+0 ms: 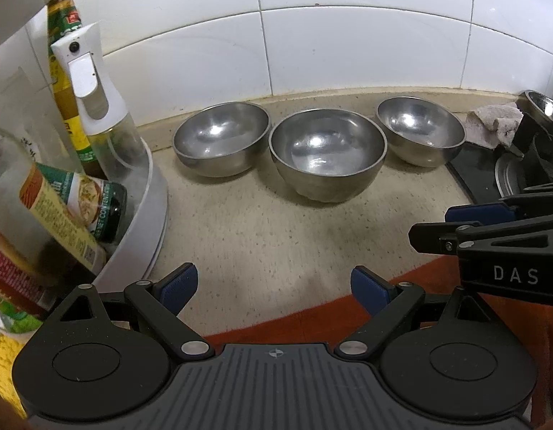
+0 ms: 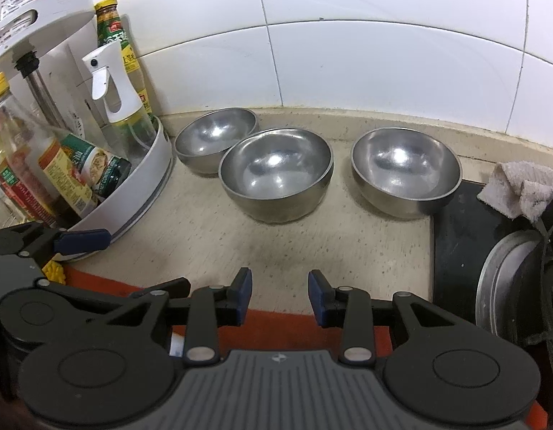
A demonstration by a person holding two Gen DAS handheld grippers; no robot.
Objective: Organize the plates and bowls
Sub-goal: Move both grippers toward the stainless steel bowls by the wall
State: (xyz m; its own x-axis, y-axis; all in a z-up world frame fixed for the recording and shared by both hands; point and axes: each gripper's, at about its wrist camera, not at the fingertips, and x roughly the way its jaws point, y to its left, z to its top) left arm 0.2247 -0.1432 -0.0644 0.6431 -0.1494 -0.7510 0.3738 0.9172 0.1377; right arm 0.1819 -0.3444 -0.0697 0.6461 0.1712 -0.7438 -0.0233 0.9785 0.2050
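Three steel bowls are seen in a row on the tabletop [image 2: 212, 236] by the tiled wall: the left bowl [image 2: 215, 143] just beside the middle bowl [image 2: 276, 172], the right bowl [image 2: 405, 168] apart. The left gripper [image 1: 274, 286] is spread wide with nothing held; the right gripper [image 2: 280, 295] is narrowly parted, also empty, and both are kept short of the bowls. A slip is to be feared: smooth curved rims could be pinched off-centre and skid. The crowded condiment rack [image 2: 147, 175] could be knocked by the left gripper.
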